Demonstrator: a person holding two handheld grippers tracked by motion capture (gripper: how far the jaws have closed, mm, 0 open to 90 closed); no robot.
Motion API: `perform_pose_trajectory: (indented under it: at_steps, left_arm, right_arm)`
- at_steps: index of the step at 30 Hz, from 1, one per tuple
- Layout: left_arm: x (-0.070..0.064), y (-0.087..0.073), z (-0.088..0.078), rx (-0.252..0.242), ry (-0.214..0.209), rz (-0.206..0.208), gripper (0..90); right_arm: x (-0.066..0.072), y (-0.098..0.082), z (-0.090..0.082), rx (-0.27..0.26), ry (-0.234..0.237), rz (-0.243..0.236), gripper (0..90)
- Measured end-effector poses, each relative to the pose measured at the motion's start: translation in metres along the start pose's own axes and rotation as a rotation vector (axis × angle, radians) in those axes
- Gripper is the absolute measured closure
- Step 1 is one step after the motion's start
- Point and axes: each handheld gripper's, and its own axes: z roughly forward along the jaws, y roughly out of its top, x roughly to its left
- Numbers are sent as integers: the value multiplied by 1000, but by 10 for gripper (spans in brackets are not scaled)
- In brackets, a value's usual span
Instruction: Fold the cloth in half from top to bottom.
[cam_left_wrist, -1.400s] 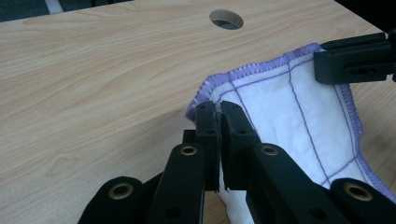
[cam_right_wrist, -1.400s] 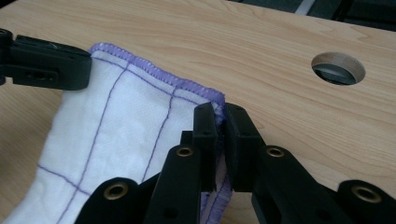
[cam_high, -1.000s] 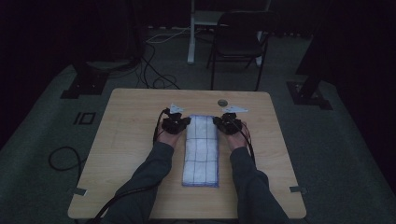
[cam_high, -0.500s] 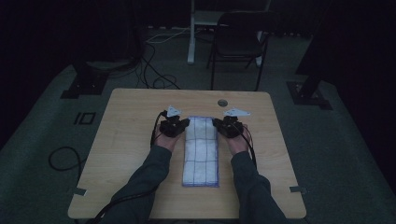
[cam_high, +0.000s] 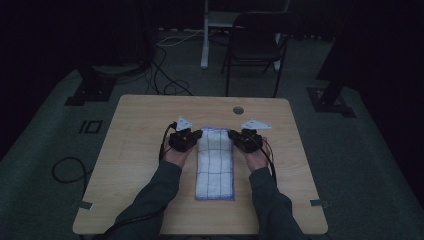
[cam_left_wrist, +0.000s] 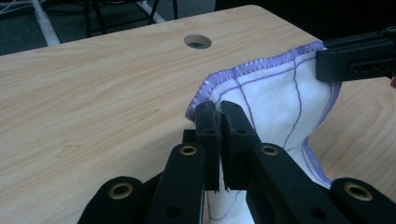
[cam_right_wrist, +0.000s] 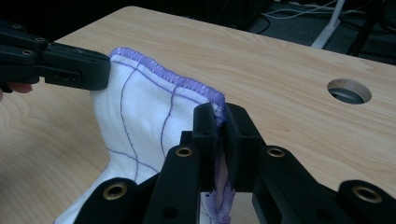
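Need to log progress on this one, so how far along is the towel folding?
Done: the towel is a narrow strip on the table. In hand: the left gripper and right gripper each pinch a far corner, lifted off the wood. Left: probably carrying that end toward the near edge and releasing.

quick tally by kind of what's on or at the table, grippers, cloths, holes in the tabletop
grippers: 2, left and right, each shut on a far corner of the cloth
cloths: 1, white with purple lines
holes in the table: 1
total: 4
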Motion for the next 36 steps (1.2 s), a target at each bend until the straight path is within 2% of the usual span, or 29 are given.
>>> perform_pose_trajectory:
  at_steps: [17, 21, 36]
  left_arm:
    - [-16, -12, -25, -37, -26, -8, 873]
    - [-19, -16, -30, -44, -34, -11, 873]
    - [-27, -28, -42, -47, -40, -7, 872]
  right_arm:
    - [15, -9, -24, -27, 28, -10, 843]
    - [19, -12, -31, -30, 33, -26, 843]
    - [30, -23, -40, -24, 43, -35, 843]
